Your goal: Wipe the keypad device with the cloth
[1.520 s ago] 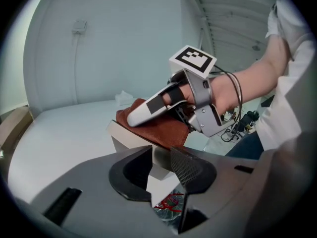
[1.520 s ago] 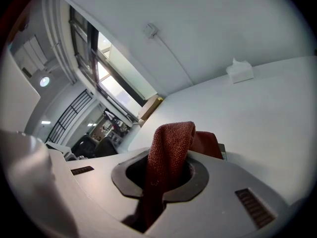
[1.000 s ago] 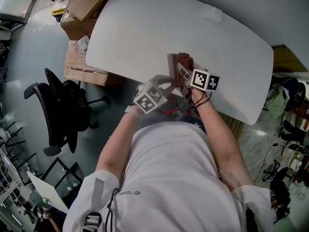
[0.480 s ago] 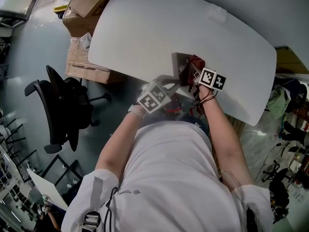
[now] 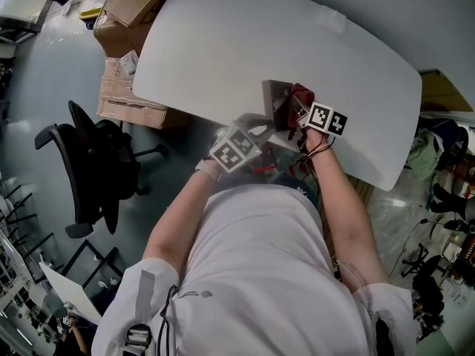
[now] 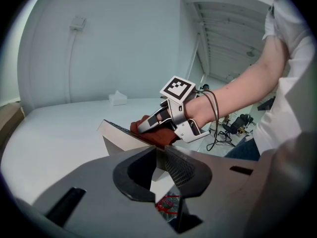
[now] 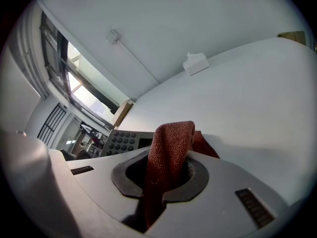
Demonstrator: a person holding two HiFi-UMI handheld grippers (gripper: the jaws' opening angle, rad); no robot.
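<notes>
Near the white tabletop's (image 5: 223, 50) front edge, the left claw (image 6: 158, 155) is clamped on the near side of the keypad device (image 6: 116, 135). The right claw (image 7: 166, 177) pinches the red cloth (image 7: 171, 143) down on the device, hiding most of its face.

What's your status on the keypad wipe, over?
Left tongs clamp keypad device edge. Right tongs shut on red cloth, cloth resting on the device. Nothing in the way.
</notes>
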